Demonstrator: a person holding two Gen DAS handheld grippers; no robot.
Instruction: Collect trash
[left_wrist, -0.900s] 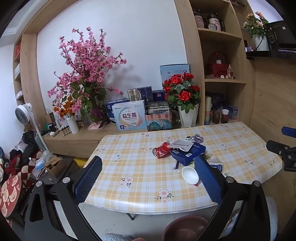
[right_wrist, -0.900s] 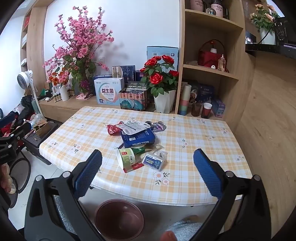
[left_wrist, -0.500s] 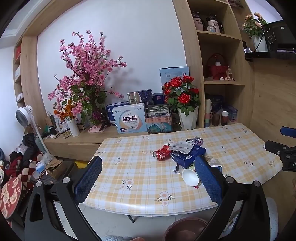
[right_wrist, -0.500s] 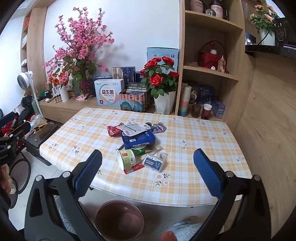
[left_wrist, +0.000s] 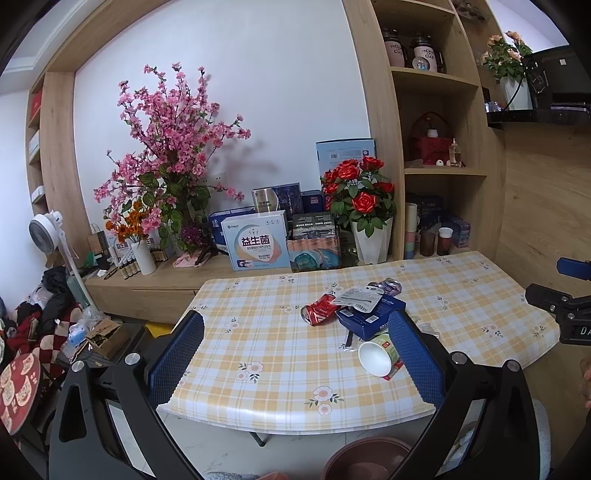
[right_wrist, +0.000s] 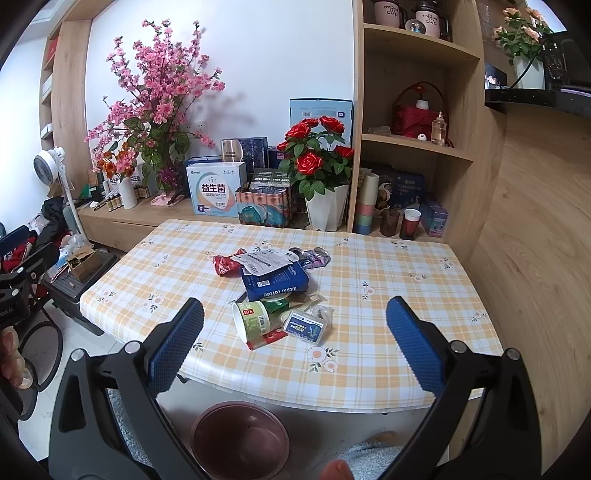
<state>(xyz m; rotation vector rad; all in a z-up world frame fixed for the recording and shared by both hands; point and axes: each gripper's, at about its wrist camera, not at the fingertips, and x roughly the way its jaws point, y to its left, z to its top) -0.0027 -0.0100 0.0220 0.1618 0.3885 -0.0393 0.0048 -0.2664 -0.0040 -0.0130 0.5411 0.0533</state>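
A pile of trash lies mid-table on the yellow checked tablecloth (right_wrist: 388, 354): a crushed red can (right_wrist: 222, 264), a white pouch (right_wrist: 264, 260), a blue coffee bag (right_wrist: 276, 281), a crushed purple can (right_wrist: 314, 257), a tipped paper cup (right_wrist: 252, 320) and a small clear packet (right_wrist: 306, 326). The red can (left_wrist: 320, 314), blue bag (left_wrist: 369, 315) and cup (left_wrist: 375, 356) also show in the left wrist view. A brown bin (right_wrist: 240, 439) stands on the floor under the near table edge. My left gripper (left_wrist: 295, 354) and right gripper (right_wrist: 293, 343) are open and empty, held back from the table.
A sideboard behind the table holds a red rose pot (right_wrist: 325, 177), pink blossom branches (right_wrist: 159, 103), boxes (right_wrist: 216, 190) and a tin. Wooden shelves (right_wrist: 413, 140) stand at the right. A fan (left_wrist: 50, 230), clothes and a crate (left_wrist: 103, 334) crowd the floor at the left.
Both grippers have drifted slightly; the left view has pulled back a little and the table sits lower in it. The trash has not moved. Both stay open.
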